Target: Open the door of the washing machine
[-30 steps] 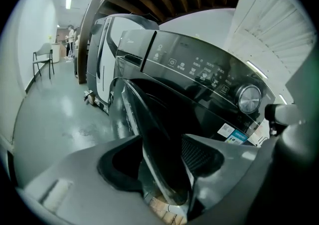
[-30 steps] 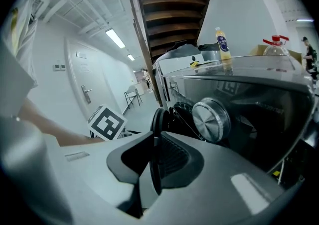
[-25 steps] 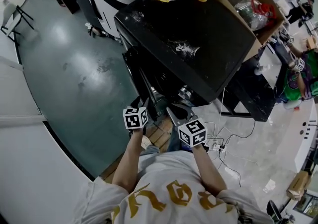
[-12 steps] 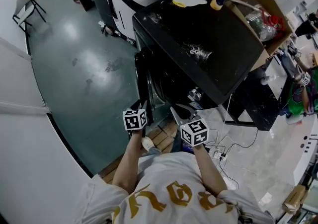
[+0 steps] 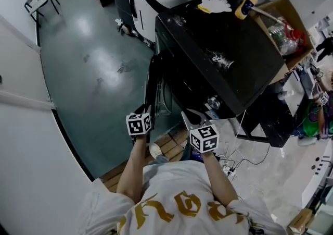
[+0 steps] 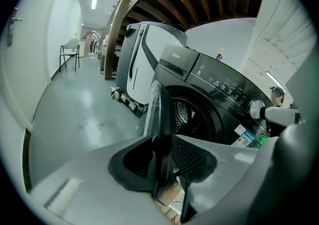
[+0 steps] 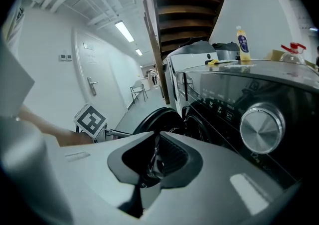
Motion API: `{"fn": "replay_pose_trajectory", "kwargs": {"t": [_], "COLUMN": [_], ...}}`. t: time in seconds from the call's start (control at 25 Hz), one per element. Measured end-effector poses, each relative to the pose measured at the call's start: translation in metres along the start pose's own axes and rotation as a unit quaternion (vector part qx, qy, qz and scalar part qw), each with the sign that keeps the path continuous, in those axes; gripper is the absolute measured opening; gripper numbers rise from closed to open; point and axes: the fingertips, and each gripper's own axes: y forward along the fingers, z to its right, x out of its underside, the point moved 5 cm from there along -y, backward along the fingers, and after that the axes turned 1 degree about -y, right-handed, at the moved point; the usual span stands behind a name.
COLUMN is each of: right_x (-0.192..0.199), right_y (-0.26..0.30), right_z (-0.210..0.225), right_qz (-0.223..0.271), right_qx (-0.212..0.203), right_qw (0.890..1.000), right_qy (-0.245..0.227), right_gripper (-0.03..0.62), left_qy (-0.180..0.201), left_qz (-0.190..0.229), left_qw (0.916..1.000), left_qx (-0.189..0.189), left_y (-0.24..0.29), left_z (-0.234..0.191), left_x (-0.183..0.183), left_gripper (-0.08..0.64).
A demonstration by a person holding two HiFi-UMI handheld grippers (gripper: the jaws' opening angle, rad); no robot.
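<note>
At eight o'clock of the one black washing machine (image 5: 218, 46), its single door (image 5: 154, 85) stands swung out, its edge pinched in my left gripper (image 5: 145, 109). My right gripper (image 5: 189, 118), at three o'clock of the left, has its jaws pressed together, empty. One yellow bottle (image 5: 246, 4) stands at the top's one o'clock corner.

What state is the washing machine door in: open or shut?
Open: the door stands swung out, gripped edge-on by the left gripper, with the drum opening exposed behind it.
</note>
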Motion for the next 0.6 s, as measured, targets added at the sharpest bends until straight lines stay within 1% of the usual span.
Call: {"fn": "replay_pose_trajectory", "kwargs": {"t": [0.12,0.28,0.48,0.6], "right_x": [-0.003,-0.005,-0.004,-0.007], "right_y": [0.005,0.008,0.012,0.014], "right_z": [-0.005,-0.009,-0.011,-0.011], "right_qz": [0.001,0.001,-0.005,-0.005], "right_qx": [-0.004,-0.004,-0.013,-0.011], "right_qw": [1.0,1.0,1.0,1.0], "right_qy": [-0.005,-0.008,0.007,0.007], "right_gripper": [0.046,0.026,0.023,0.023], "left_qy": [0.001,0.015,0.032,0.042], "left_qz": [0.004,0.004,-0.001,-0.007], "left_qw": [0.9999,0.9996,0.9986,0.9976], "left_qx": [-0.01,-0.022,-0.043,-0.054], "left_y": [-0.005,-0.009,-0.014,-0.016], "left_z": [-0.012,-0.026,-0.04,-0.047], "left_x": [-0.002,-0.006,-0.011,-0.015], "left_gripper": [0.117,0.117,0.118,0.121]}}
